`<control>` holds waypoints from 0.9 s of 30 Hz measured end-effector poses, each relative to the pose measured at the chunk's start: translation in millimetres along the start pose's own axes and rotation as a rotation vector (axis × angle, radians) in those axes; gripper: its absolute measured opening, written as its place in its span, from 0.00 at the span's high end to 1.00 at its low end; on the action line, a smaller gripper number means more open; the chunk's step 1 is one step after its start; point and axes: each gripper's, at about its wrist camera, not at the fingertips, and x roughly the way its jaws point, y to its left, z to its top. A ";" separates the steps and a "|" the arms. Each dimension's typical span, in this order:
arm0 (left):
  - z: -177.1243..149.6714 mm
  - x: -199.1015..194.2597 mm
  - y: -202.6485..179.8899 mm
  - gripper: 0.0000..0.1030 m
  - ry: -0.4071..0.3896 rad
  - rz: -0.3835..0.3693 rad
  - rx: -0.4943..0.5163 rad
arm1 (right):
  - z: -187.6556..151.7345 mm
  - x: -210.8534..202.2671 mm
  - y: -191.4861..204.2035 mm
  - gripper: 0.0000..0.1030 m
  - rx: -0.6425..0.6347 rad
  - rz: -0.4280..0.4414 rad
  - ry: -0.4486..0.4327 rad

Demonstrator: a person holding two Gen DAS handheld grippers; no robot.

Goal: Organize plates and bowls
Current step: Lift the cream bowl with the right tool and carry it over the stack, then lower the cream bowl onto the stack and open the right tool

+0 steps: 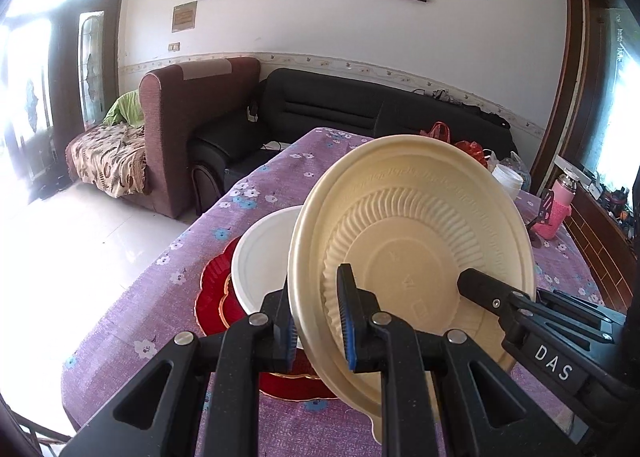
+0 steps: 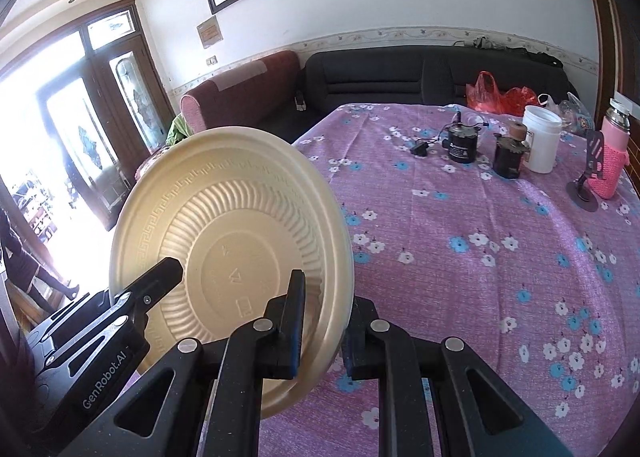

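Note:
A cream bowl (image 1: 412,225) with a ribbed wall hangs tilted on edge above the table, its underside towards both cameras. My left gripper (image 1: 316,297) is shut on its left rim. My right gripper (image 2: 332,297) is shut on the opposite rim of the same cream bowl (image 2: 224,209). Each view also shows one finger of the other gripper against the bowl's underside: the right gripper's finger (image 1: 476,285) and the left gripper's finger (image 2: 168,269). Below the bowl, a white plate (image 1: 260,257) rests on a scalloped red plate (image 1: 218,293) on the purple flowered tablecloth (image 1: 132,317).
At the table's far right stand a white tub (image 2: 542,137), two black cylindrical devices (image 2: 462,143), a pink-sleeved bottle (image 2: 614,153) and a phone stand (image 2: 588,181). Red bags (image 2: 486,93) lie at the back edge. Sofas (image 1: 320,105) stand behind the table.

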 end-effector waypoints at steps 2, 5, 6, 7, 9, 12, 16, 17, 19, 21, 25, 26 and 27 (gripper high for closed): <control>2.5 1.5 4.6 0.84 -0.001 0.009 0.000 | 2.1 2.8 4.0 0.83 -0.003 0.005 0.003; 9.0 4.4 8.8 0.84 -0.007 0.031 0.012 | 8.7 8.1 11.2 0.83 -0.010 0.011 0.005; 11.6 5.4 10.5 0.84 -0.008 0.038 0.018 | 11.7 10.0 13.0 0.83 -0.011 0.014 0.005; 15.4 6.8 12.0 0.84 -0.011 0.046 0.026 | 14.1 11.3 14.5 0.83 -0.011 0.016 0.005; 21.2 8.9 14.5 0.84 -0.017 0.060 0.038 | 21.6 15.4 18.3 0.83 -0.010 0.025 0.004; 29.8 15.7 19.7 0.83 -0.021 0.095 0.058 | 30.9 21.7 26.1 0.83 -0.016 0.034 0.004; 37.4 28.5 27.7 0.83 0.000 0.111 0.063 | 40.5 36.1 36.0 0.83 -0.017 0.044 0.023; 38.5 31.2 29.0 0.83 0.003 0.115 0.066 | 42.0 39.9 36.8 0.83 -0.013 0.047 0.028; 39.3 36.1 30.4 0.83 0.008 0.126 0.075 | 44.0 50.3 37.3 0.83 -0.002 0.056 0.046; 40.2 42.9 31.5 0.83 0.016 0.134 0.087 | 44.2 58.9 37.5 0.83 0.005 0.057 0.059; 39.4 57.6 31.9 0.83 0.041 0.144 0.108 | 43.2 75.5 33.2 0.82 0.032 0.065 0.095; 39.2 62.2 32.1 0.83 0.051 0.143 0.112 | 42.9 81.1 31.5 0.82 0.040 0.066 0.109; 38.8 66.5 32.2 0.83 0.059 0.143 0.117 | 42.5 85.7 30.1 0.82 0.046 0.065 0.118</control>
